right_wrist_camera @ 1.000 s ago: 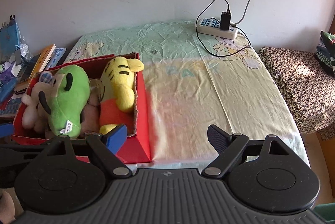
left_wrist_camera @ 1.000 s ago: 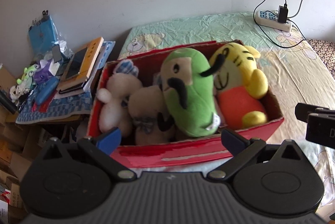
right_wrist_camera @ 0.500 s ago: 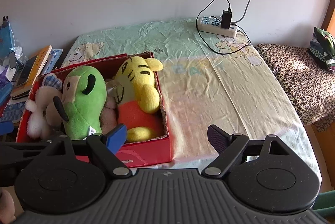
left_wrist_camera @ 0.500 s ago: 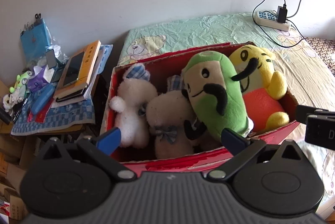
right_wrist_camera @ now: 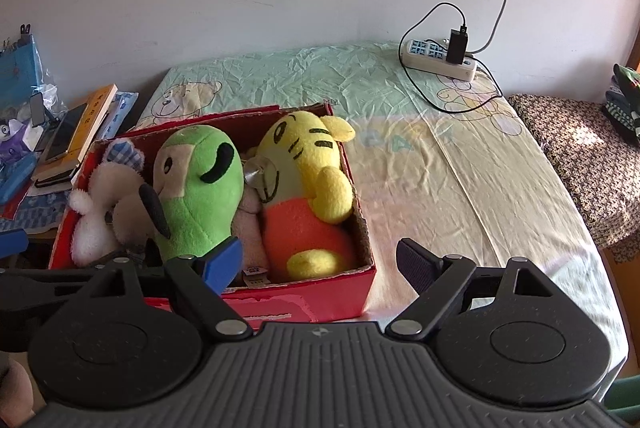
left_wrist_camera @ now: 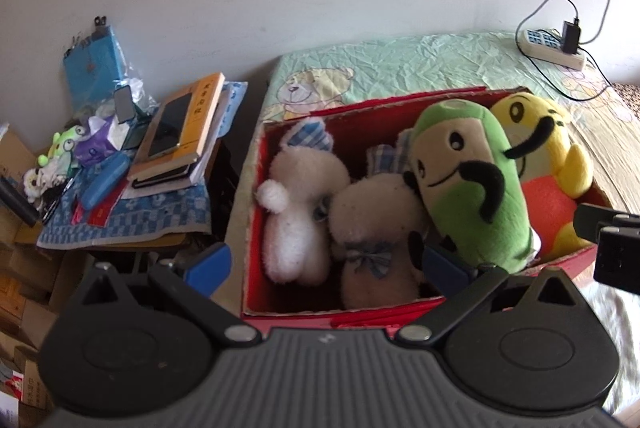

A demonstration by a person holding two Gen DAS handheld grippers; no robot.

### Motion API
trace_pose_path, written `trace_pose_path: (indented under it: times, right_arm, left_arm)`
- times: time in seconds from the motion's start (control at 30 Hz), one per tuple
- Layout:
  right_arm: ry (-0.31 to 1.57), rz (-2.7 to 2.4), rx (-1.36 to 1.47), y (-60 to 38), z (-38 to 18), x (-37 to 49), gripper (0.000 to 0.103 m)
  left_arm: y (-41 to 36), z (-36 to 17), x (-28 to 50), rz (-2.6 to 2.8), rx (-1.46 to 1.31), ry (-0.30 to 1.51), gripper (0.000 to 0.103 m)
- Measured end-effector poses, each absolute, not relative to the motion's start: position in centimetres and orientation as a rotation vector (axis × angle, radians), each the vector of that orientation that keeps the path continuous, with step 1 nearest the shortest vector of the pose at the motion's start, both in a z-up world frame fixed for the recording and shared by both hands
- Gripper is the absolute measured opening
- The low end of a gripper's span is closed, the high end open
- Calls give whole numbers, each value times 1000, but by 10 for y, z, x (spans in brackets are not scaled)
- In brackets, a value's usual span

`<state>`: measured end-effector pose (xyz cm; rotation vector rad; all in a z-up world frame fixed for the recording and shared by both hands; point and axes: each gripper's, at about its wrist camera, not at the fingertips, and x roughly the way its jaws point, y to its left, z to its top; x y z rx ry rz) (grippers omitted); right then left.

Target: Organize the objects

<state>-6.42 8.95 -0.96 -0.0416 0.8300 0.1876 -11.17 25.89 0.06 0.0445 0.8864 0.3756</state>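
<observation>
Approach to box; no toy held.
Both grippers, left and right, fingers wide, empty. Next, probably: grasp green toy.

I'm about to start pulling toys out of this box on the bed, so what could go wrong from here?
1. The green toy overlaps the beige toy and leans on the yellow toy, so lifting one may drag out another.
2. The box sits at the bed's near edge; a tug could tip it off.
3. Both claws, left and right, are open and close together, so they might collide.
</observation>
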Motion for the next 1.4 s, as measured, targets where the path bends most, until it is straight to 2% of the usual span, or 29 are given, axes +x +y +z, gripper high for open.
trace_pose_path:
  times: [1.4]
  right_arm:
    - [875,193,-35,103,-22,-77,87]
  left_arm:
    - [264,-14,-120,344,37,939,102]
